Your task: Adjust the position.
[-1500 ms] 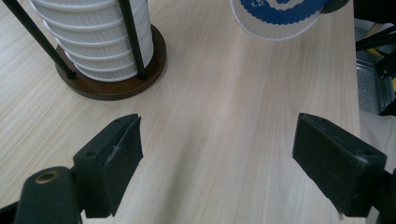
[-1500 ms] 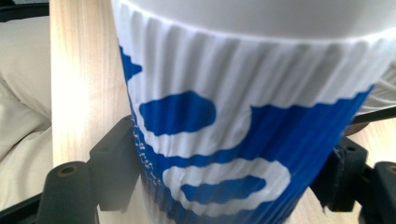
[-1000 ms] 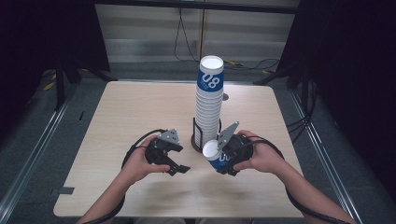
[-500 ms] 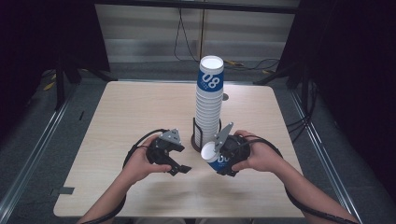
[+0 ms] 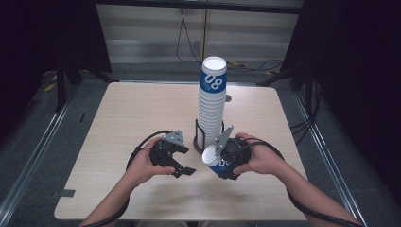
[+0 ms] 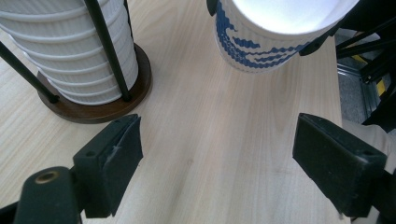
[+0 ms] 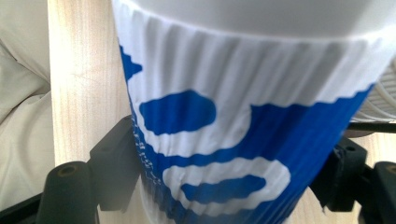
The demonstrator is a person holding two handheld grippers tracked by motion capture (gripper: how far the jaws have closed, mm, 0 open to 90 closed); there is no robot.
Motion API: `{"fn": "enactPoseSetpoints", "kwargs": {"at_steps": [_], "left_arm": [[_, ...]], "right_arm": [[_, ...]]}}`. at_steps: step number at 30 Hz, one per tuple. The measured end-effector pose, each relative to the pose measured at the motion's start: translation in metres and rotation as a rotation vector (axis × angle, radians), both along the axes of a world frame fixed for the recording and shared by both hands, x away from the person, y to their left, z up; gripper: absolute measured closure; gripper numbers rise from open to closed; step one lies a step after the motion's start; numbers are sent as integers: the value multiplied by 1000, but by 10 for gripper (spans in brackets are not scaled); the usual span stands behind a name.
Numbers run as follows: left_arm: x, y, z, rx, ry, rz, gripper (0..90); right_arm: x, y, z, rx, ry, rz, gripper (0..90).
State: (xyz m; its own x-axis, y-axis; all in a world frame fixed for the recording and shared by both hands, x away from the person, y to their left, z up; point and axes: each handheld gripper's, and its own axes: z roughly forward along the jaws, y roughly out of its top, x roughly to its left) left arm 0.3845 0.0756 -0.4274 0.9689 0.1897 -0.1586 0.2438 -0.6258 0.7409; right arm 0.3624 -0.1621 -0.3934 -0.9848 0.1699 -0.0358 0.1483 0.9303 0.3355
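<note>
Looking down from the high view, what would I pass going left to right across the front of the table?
Left hand → left gripper, fingers open with nothing between them → blue-and-white cup, tipped on its side → right gripper, shut on that cup → right hand.

Wooden table (image 5: 142,109); cup holder base (image 6: 100,109) on it.

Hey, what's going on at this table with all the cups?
A person at a wooden table holds a gripper in each hand. The right gripper is shut on a single blue-and-white paper cup, tipped on its side with its white end toward the left gripper, whose fingers stand open with nothing between them. Just behind them, a tall stack of cups stands in a wire holder.
</note>
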Motion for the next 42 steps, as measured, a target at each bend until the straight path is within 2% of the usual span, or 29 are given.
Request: {"fn": "enactPoseSetpoints", "kwargs": {"at_steps": [8, 11, 14, 18, 21, 23, 24, 26, 27, 29, 32, 34, 42], "left_arm": [[-1, -1, -1, -12, 7, 7, 157], [0, -1, 0, 0, -1, -5, 157], [-1, -2, 1, -16, 3, -2, 157], [0, -2, 1, -11, 0, -11, 157], [-1, -3, 2, -26, 2, -2, 158], [0, -3, 3, -16, -2, -11, 157], [-1, -3, 3, -32, 4, -3, 158], [-1, -3, 5, -28, 2, -16, 157], [-1, -3, 5, -35, -2, -11, 157], [-1, -2, 7, -21, -4, -14, 157], [-1, -2, 7, -45, -6, -10, 157], [-1, -2, 7, -36, -3, -15, 157], [-2, -2, 7, -47, 1, -25, 157]], "right_arm": [[0, 0, -1, -15, 11, -3, 222], [0, 2, 0, -19, 10, 3, 222], [1, 2, 1, -21, 6, 7, 223], [1, 3, 1, -27, 7, 2, 223], [1, 3, 1, -29, 6, 4, 223], [1, 3, 1, -31, 7, 6, 223], [1, 3, 1, -30, 2, 12, 223], [0, 3, 2, -31, 7, 4, 223], [1, 4, 1, -32, 3, 16, 223], [1, 5, 2, -34, 3, 22, 223], [1, 7, 3, -32, 0, 27, 223], [1, 8, 2, -30, 2, 31, 223], [1, 11, -1, -42, 10, 39, 223]]}}
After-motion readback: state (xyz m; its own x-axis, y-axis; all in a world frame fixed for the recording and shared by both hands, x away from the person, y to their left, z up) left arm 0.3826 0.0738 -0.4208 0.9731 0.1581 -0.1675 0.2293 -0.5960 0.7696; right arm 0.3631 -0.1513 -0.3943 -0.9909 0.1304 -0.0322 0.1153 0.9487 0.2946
